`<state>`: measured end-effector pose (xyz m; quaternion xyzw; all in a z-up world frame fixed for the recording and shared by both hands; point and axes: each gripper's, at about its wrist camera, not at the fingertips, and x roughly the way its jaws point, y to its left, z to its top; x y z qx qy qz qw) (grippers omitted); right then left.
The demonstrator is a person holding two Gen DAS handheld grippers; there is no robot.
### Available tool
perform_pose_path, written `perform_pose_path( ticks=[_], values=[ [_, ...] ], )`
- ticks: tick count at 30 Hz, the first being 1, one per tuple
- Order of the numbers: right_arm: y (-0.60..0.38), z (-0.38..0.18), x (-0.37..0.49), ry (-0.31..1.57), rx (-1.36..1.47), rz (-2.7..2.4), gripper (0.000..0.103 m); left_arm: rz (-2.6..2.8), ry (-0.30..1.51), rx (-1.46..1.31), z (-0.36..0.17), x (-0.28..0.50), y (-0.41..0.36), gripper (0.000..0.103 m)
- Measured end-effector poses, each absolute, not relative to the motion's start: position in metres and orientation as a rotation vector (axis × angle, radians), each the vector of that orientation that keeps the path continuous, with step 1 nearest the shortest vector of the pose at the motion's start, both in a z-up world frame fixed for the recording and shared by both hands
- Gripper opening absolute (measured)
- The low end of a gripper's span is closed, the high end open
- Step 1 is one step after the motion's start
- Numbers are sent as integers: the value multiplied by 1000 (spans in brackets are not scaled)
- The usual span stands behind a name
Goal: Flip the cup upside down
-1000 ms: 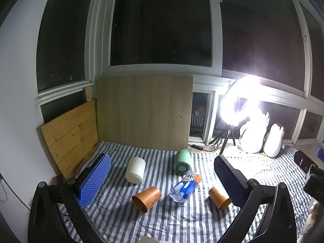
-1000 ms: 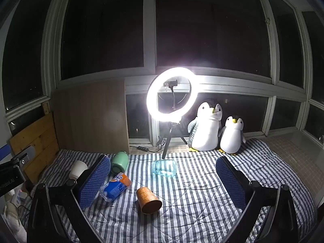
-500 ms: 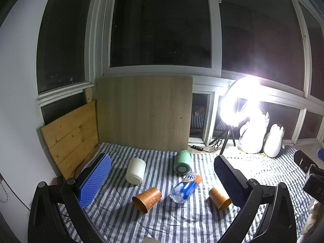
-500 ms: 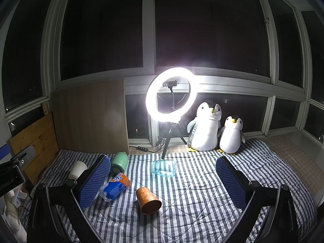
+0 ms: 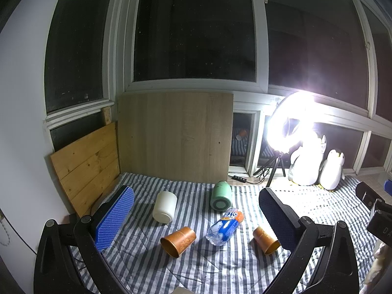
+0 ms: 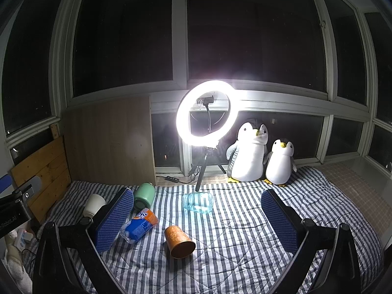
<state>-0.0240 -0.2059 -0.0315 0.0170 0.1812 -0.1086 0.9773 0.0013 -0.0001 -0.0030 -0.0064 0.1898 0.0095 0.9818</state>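
Lying on its side mid-bed, the copper cup sits just ahead between the right gripper's wide-open fingers, mouth toward it

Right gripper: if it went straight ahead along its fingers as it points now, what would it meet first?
Probably nothing on the bedding. The right gripper is open and the view centre sits high, around the ring light. The clear glass jar and copper cup lie lower between the fingers. Depth is unclear.

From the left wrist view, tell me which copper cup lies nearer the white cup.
The copper cup left of the plastic bottle, mouth facing the camera; the other copper cup lies right of the bottle, farther from the white cup.
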Motion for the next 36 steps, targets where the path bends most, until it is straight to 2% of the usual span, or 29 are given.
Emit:
perform_pose_path(
  ticks=[36],
  values=[
    [-207, -34, -22, 370, 37, -217, 103, 21, 382, -9, -3, 3, -1, 103]
  ],
)
